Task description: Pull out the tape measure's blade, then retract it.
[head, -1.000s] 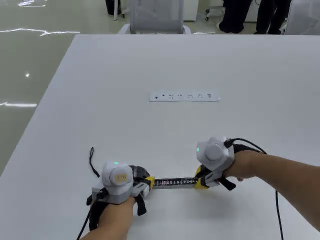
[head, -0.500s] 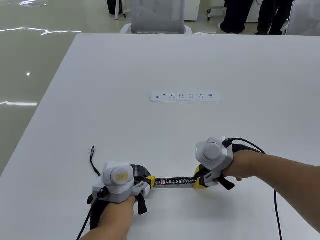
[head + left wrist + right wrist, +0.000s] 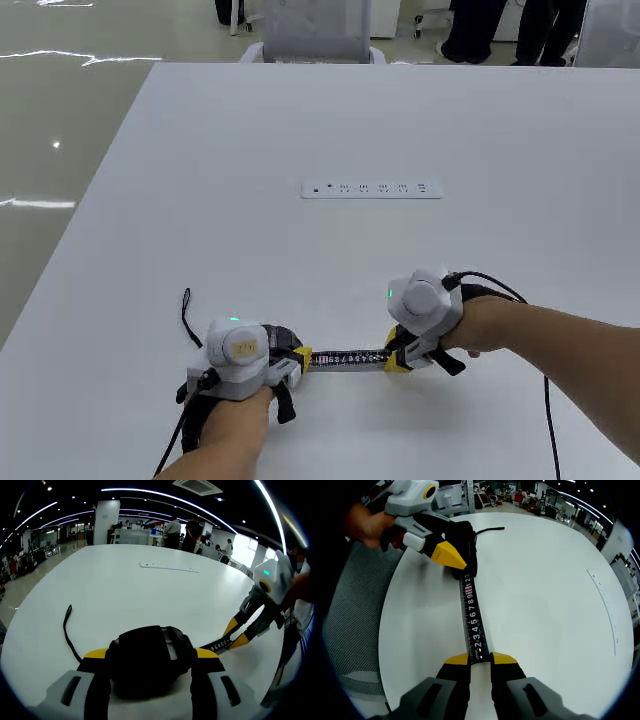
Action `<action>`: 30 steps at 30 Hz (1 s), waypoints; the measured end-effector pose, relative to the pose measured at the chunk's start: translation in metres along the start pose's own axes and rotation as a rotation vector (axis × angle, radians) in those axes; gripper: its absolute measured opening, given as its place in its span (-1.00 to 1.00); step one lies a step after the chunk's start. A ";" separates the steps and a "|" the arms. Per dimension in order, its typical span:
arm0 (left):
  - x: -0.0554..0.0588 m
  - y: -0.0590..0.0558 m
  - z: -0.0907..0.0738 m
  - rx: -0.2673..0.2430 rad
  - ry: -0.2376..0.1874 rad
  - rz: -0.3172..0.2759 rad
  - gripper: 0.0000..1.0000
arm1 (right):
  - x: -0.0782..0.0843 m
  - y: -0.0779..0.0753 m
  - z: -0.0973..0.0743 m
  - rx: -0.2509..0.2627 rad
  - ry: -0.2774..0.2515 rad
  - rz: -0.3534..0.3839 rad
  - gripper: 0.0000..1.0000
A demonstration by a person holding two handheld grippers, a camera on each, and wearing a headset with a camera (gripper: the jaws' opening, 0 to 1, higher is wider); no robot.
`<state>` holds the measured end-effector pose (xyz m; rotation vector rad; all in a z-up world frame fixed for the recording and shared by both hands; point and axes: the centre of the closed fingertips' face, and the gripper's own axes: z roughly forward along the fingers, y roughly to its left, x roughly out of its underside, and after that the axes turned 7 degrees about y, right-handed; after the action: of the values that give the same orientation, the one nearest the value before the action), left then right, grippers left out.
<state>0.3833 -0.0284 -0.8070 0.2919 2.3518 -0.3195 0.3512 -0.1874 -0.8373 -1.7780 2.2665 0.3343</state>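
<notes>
Nearer the left gripper (image 3: 151,654) than a second ago, the right gripper (image 3: 480,656) pinches the blade (image 3: 470,612) tip while the left clamps the tape measure (image 3: 145,667) on the counter (image 3: 330,130), so retraction seems underway, unfinished.

You are looking down on the table (image 3: 250,150) from six o'clock; your gripper views are facing each other low and close, sharing the blade (image 3: 471,620).

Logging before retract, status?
Left tool shut on tape measure case. Right tool shut on blade at its tip, short length out. Power strip well off the line.
</notes>
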 end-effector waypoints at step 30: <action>0.000 -0.001 0.001 0.001 -0.004 0.000 0.23 | -0.012 0.001 0.004 -0.003 -0.011 -0.004 -0.72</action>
<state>0.3836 -0.0293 -0.8073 0.2912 2.3480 -0.3211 0.3534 -0.1752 -0.8375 -1.7777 2.2562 0.3456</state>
